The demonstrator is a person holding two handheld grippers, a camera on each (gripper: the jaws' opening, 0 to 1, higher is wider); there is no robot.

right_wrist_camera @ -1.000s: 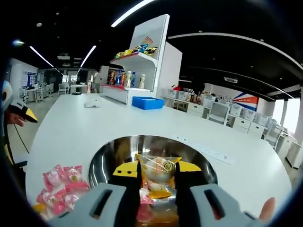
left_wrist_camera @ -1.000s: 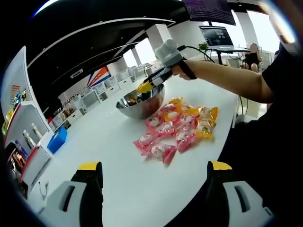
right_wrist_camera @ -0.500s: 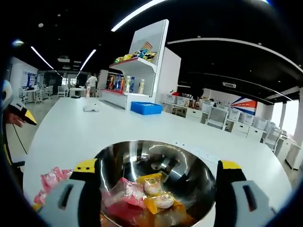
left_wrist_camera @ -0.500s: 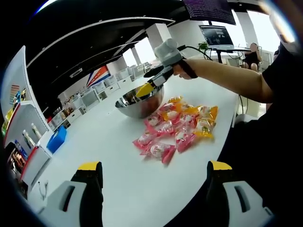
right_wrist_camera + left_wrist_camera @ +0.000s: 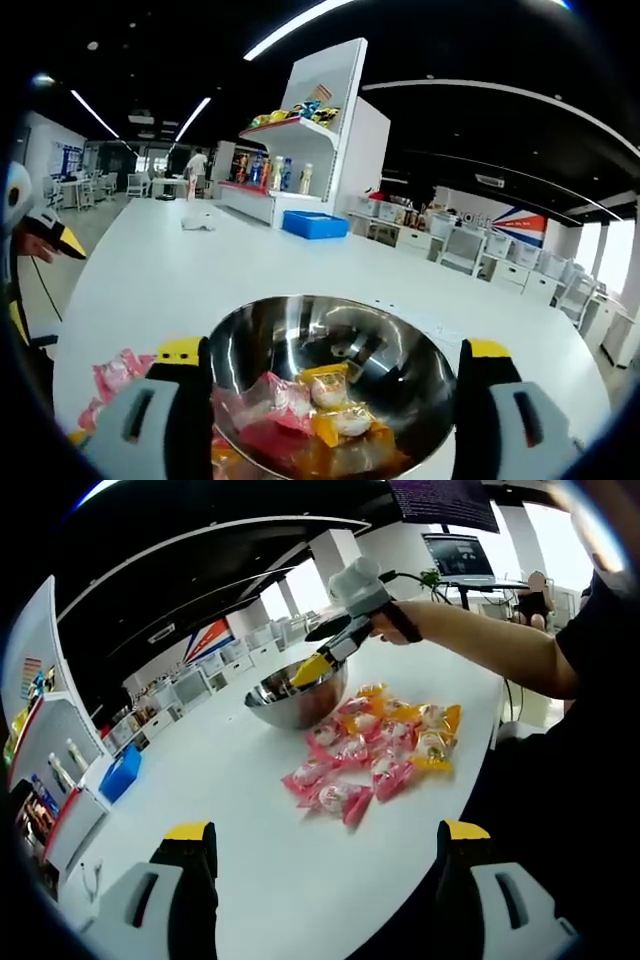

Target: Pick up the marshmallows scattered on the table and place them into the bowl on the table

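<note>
Now above steel bowl (image 5: 325, 385), right gripper (image 5: 325, 400) spread wide, empty, drop done. Left gripper (image 5: 318, 865) parked open over bare table (image 5: 250, 780). Wrapped marshmallows (image 5: 375, 750) heaped just beside bowl.

The left gripper (image 5: 318, 845) has grey moulded jaws with black inner faces and yellow tips. The right gripper (image 5: 333, 360) is built the same way: grey shells with dark slots, black inner faces, yellow caps. Behind the right gripper's pale grey body runs a black cable (image 5: 418, 580), and the person wears a black short sleeve (image 5: 596, 620).
</note>
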